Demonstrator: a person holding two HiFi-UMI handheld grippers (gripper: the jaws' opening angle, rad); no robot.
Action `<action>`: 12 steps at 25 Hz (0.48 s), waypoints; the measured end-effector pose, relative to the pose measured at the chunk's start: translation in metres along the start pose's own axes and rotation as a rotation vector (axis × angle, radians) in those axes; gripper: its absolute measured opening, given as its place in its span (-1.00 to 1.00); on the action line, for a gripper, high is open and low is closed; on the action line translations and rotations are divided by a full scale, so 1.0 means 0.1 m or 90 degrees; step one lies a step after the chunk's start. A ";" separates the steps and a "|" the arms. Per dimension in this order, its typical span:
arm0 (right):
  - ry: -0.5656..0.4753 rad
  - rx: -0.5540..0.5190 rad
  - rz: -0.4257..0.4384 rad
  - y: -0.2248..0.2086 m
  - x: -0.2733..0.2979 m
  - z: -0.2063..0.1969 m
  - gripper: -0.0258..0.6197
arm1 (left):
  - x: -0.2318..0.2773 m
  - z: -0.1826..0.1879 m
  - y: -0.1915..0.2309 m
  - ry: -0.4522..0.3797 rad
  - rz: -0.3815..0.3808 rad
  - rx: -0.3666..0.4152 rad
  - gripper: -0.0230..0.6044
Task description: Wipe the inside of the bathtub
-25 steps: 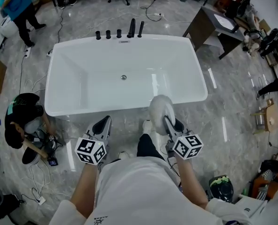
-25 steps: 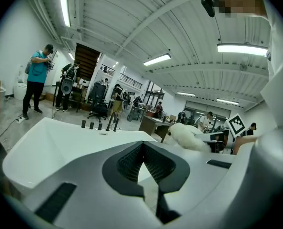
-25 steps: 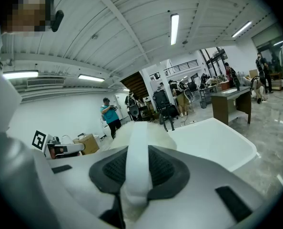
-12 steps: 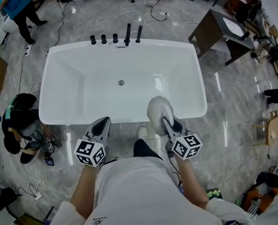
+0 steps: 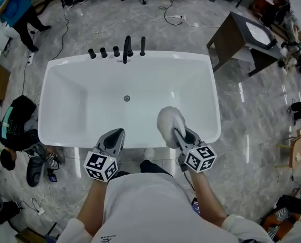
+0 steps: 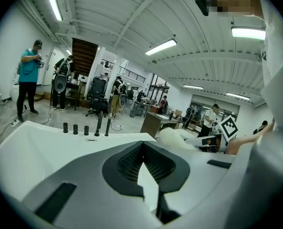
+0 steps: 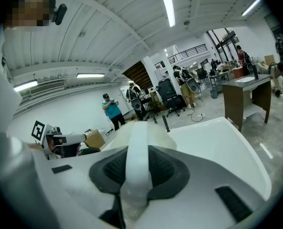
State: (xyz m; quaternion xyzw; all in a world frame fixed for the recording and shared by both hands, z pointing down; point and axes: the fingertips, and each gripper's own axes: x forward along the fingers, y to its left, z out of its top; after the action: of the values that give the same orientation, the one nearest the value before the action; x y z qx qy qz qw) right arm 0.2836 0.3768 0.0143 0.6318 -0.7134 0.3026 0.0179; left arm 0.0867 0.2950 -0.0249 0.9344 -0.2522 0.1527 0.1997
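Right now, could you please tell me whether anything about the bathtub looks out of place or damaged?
Nothing stands out: the white rectangular bathtub looks intact and empty, its black taps upright. The right claw grips a white fluffy wiping pad over the near rim.

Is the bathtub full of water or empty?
Empty. The bathtub shows its bare white floor and drain, with no water visible.
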 end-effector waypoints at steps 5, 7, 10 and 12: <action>0.014 0.008 0.012 -0.36 0.13 0.05 -0.63 | 0.32 0.06 -0.09 0.014 0.008 0.003 -0.91; 0.018 0.010 0.016 -0.46 0.18 0.07 -0.63 | 0.40 0.08 -0.12 0.021 0.010 0.006 -0.91; 0.016 0.014 0.019 -0.54 0.27 0.11 -0.63 | 0.47 0.08 -0.11 0.031 0.010 0.009 -0.91; 0.014 0.017 0.021 -0.57 0.33 0.11 -0.63 | 0.50 0.05 -0.10 0.038 0.008 0.012 -0.91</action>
State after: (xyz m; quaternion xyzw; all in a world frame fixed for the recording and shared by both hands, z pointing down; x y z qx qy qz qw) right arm 0.3325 0.3415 0.0418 0.6168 -0.7193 0.3194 0.0123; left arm 0.1347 0.2803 -0.0132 0.9295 -0.2508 0.1845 0.1975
